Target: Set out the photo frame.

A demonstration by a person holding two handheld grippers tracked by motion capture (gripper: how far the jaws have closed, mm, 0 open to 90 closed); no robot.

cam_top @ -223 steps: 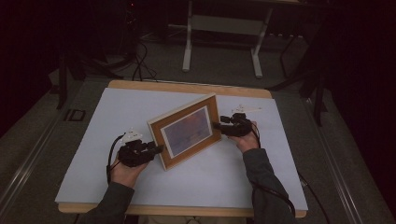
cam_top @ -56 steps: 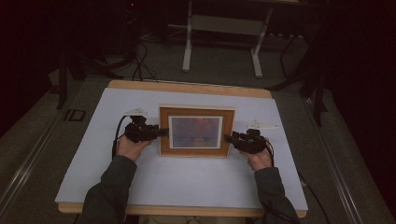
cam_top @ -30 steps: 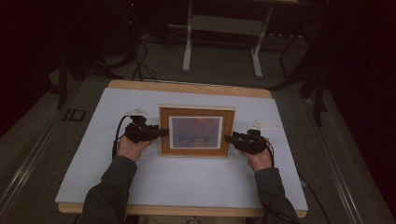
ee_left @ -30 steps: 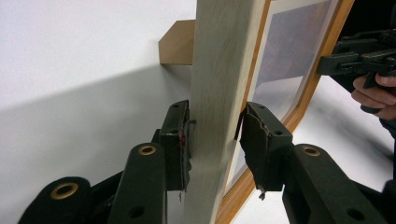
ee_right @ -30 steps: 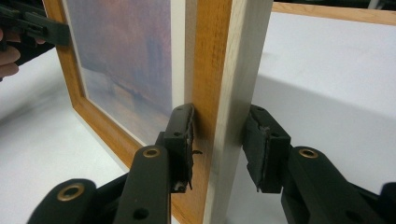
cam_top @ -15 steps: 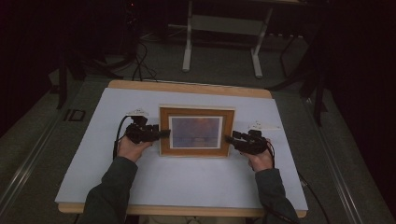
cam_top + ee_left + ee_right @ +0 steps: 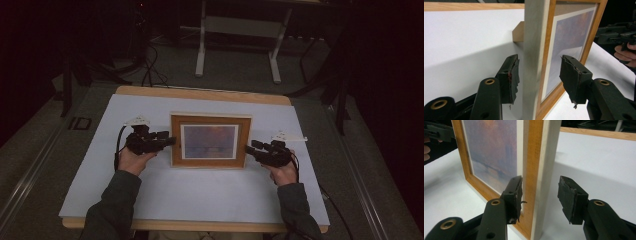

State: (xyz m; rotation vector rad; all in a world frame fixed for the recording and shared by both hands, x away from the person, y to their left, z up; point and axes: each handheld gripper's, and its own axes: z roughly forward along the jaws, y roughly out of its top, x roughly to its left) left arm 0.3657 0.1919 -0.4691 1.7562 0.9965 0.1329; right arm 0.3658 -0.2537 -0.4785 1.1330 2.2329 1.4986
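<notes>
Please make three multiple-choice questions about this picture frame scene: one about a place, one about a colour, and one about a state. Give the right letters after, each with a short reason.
1. Where does the picture frame stand?
A. upright near the middle of the white table top
B. on the floor behind the table
C. flat at the table's front edge

2. What colour is the frame's front border?
A. black
B. orange-brown wood
C. blue

3. How do the left gripper and the right gripper stand at the frame's side edges?
A. both clamped tight on the frame
B. both far from the frame
C. both open, with an edge of the frame between the jaws

Answers:
1 A: the high view shows it standing between the two hands.
2 B: both gripper views show warm wood around the print.
3 C: both gripper views show gaps between pads and frame; the jaws have just been opening.
</notes>
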